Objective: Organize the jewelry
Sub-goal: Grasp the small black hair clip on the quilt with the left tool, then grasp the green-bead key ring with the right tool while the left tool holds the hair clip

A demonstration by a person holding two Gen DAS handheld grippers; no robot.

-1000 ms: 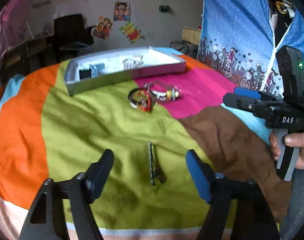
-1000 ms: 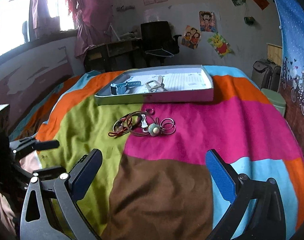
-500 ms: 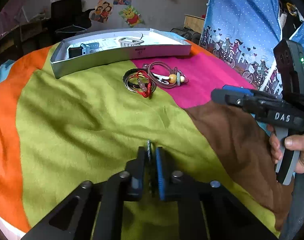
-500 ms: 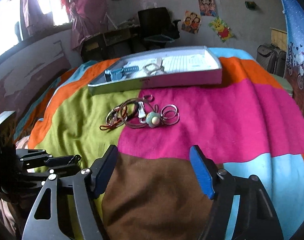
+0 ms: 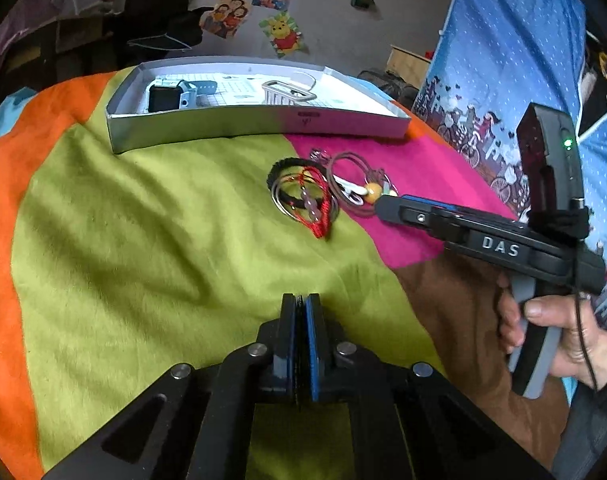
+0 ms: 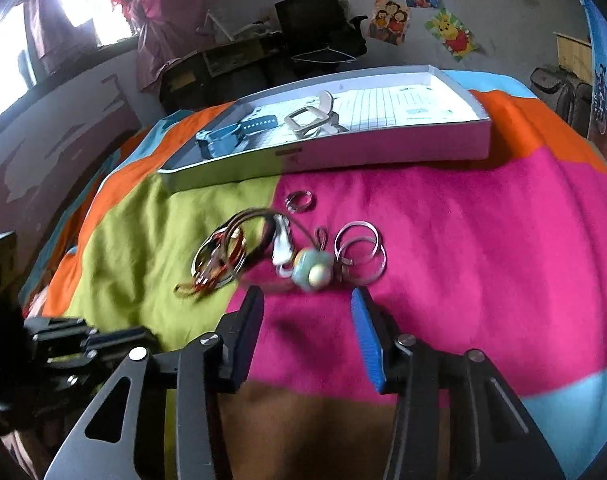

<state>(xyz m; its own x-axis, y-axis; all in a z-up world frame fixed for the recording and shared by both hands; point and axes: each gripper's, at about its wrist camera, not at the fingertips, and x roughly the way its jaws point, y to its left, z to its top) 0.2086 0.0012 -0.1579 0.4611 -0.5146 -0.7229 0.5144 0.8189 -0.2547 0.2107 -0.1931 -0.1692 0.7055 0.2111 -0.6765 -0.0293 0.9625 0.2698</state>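
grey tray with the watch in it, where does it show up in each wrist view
Left wrist: the grey tray lies upper centre, beyond the jewelry pile.
Right wrist: the tray lies upper centre-right, again beyond the pile.
Shared landmark: the Winnie the Pooh poster on the wall behind the tray.

Left gripper (image 5: 302, 312): fingers pressed together, low. Right gripper (image 6: 307, 312): fingers parted, angled down; held by right hand (image 5: 559, 332).
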